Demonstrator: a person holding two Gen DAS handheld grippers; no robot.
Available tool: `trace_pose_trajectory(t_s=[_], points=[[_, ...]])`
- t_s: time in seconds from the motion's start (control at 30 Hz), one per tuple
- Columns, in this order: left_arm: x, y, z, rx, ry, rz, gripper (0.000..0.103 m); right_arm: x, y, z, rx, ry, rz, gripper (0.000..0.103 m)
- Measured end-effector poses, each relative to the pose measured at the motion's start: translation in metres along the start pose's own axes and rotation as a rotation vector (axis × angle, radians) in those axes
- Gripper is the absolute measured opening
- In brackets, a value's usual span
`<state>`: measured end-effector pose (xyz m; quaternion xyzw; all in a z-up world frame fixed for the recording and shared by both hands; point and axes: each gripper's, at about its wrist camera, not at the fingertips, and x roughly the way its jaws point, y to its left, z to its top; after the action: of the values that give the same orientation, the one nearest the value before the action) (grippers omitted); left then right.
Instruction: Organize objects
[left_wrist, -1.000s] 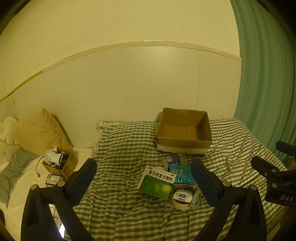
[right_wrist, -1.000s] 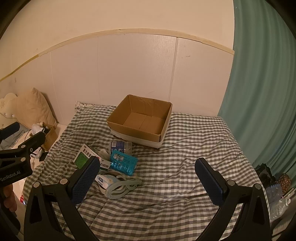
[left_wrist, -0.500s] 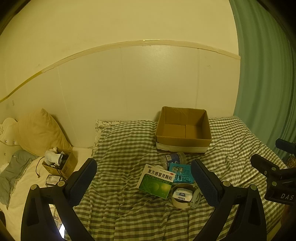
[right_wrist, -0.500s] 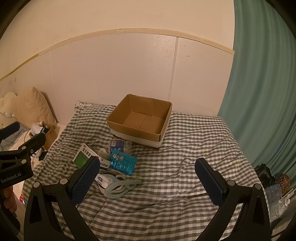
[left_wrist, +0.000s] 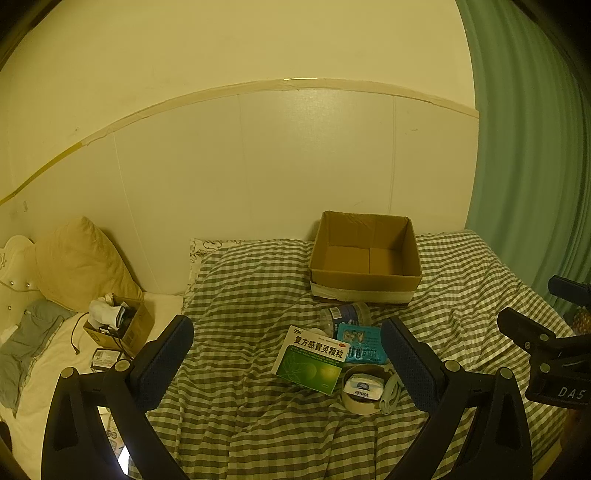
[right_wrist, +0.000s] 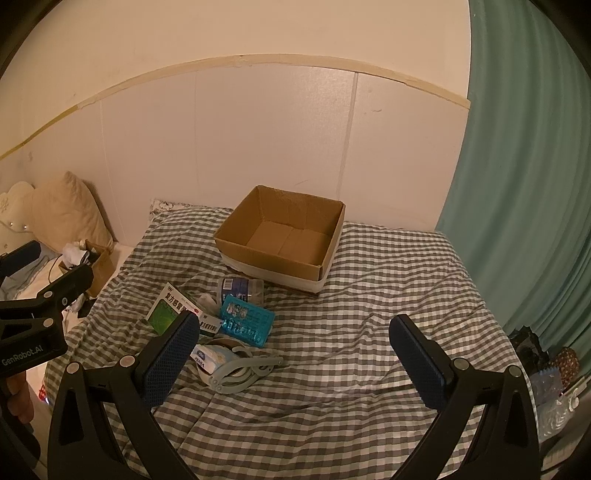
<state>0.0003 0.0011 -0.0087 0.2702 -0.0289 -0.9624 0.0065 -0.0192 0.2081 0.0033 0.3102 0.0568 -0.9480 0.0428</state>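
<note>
An open, empty cardboard box (left_wrist: 365, 258) (right_wrist: 280, 240) stands on the checked bedspread near the wall. In front of it lies a small heap: a green medicine box (left_wrist: 312, 360) (right_wrist: 166, 310), a lying water bottle (left_wrist: 345, 315) (right_wrist: 240, 288), a teal packet (left_wrist: 364, 341) (right_wrist: 245, 319), a tape roll (left_wrist: 364, 389) holding a tissue pack (right_wrist: 212, 356), and a pale green folding hanger (right_wrist: 240, 373). My left gripper (left_wrist: 286, 356) is open above the heap. My right gripper (right_wrist: 295, 350) is open, the heap lying by its left finger.
A pillow (left_wrist: 79, 258) and a small carton of clutter (left_wrist: 118, 326) sit on the white sheet at left. A green curtain (right_wrist: 528, 184) hangs at right, with bags (right_wrist: 546, 365) below it. The checked bedspread (right_wrist: 388, 295) stretches right of the heap.
Both grippers have drifted very slightly; the scene sits a little lower in the left view. Nothing on the bed has moved.
</note>
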Motion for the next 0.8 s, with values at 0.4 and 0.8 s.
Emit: trace_pose_trajectory(t_s=[0.4, 0.8], points=[[0.002, 0.000, 0.001, 0.004, 0.006, -0.001, 0.103, 0.003, 0.004, 0.004, -0.019, 0.010, -0.004, 0.103], [0.080, -0.014, -0.015, 0.081, 0.172, -0.011, 0.103, 0.059, -0.004, 0.025, 0.010, 0.142, -0.049, 0.103]])
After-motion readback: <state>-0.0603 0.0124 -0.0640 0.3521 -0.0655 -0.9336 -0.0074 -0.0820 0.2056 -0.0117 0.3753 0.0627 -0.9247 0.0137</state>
